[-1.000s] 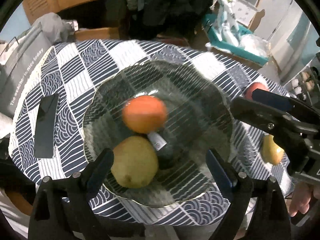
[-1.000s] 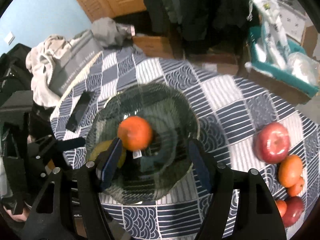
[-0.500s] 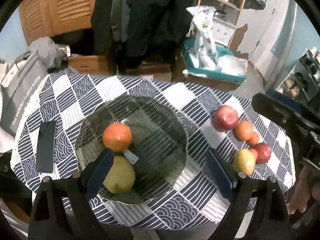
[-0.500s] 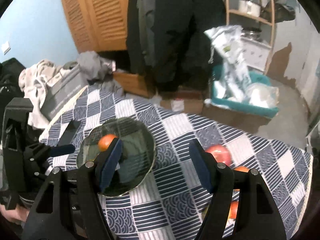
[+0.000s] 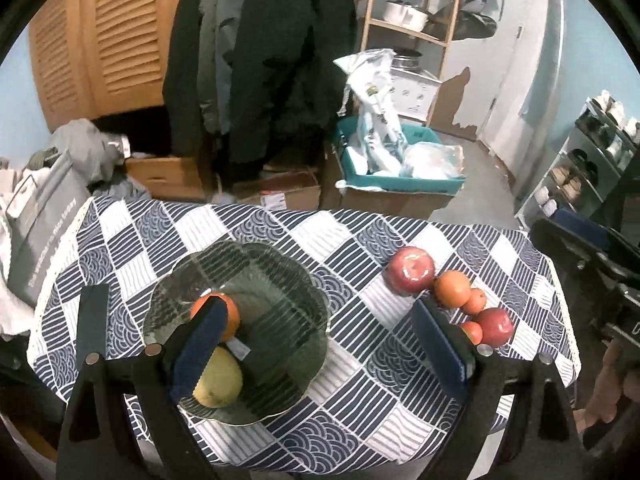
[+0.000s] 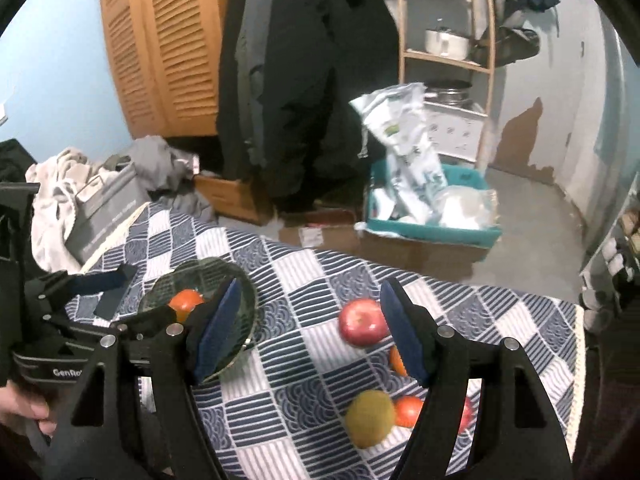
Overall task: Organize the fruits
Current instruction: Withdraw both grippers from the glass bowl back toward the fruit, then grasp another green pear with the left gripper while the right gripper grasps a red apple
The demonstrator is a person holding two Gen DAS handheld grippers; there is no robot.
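Right gripper [image 6: 308,328] empty, jaws opening; loose fruit cluster [image 6: 370,418] just below-right of its tips. Left gripper [image 5: 320,344] wide apart, empty, over glass bowl [image 5: 280,280]. Right is nearer.

Black hand-held gripper [image 5: 316,344] frames — blue pads [image 5: 200,344], silver screws.

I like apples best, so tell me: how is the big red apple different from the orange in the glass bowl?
The big red apple is dark red; the orange is bright orange. The apple lies on the checked tablecloth, touching other loose fruit, while the orange sits inside the glass bowl next to a yellow pear. The apple looks a bit larger. Both are round, and no claw holds either.
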